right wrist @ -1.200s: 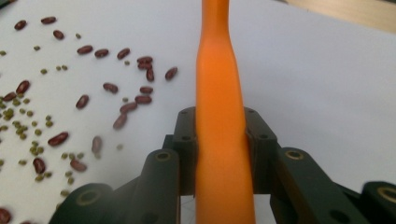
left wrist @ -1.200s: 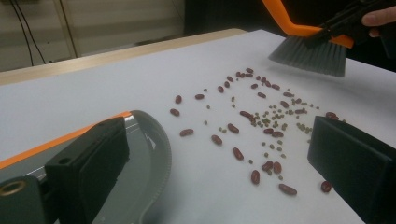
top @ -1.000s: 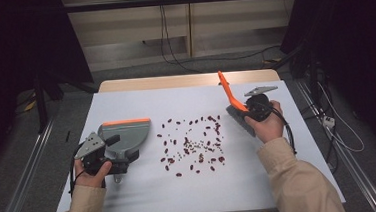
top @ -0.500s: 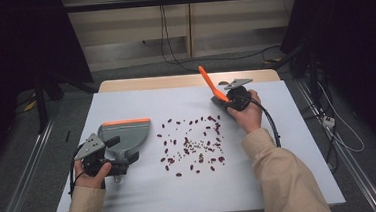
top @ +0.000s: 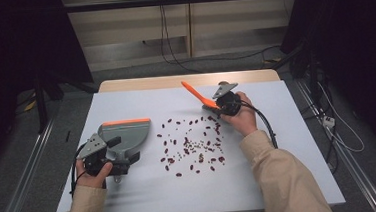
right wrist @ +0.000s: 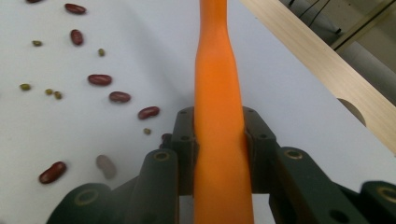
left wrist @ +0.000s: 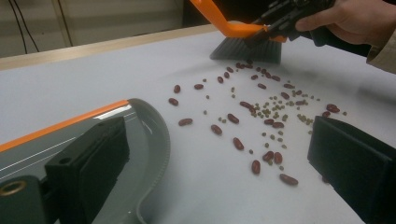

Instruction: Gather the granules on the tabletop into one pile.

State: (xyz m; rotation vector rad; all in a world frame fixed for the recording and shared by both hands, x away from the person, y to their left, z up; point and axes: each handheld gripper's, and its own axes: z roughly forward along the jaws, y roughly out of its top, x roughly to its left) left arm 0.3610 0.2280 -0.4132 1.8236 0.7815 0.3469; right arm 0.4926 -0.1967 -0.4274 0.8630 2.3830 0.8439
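Right hand-held gripper (top: 215,105) at the far side of the surface (top: 289,144), clamped on the orange handle of a small brush (top: 198,95); jaws pressed to both sides of the handle in the right gripper view. Handle slanted up and away toward the far left, dark bristles (left wrist: 247,50) down on the surface at the far edge of the scattered beans (top: 194,145). Right hand (top: 242,115) wrapped around the gripper body, forearm reaching in from the lower right, sleeve over the near right part of the surface.

Left hand-held gripper (top: 124,158) low at the near left, gripping the rear of a grey dustpan (top: 125,135). Pan flat on the surface, orange edge on its far side, just left of the beans. Left hand (top: 93,170) curled round the gripper, wrist near the surface edge.

Red beans and smaller green ones spread loosely between pan and brush.
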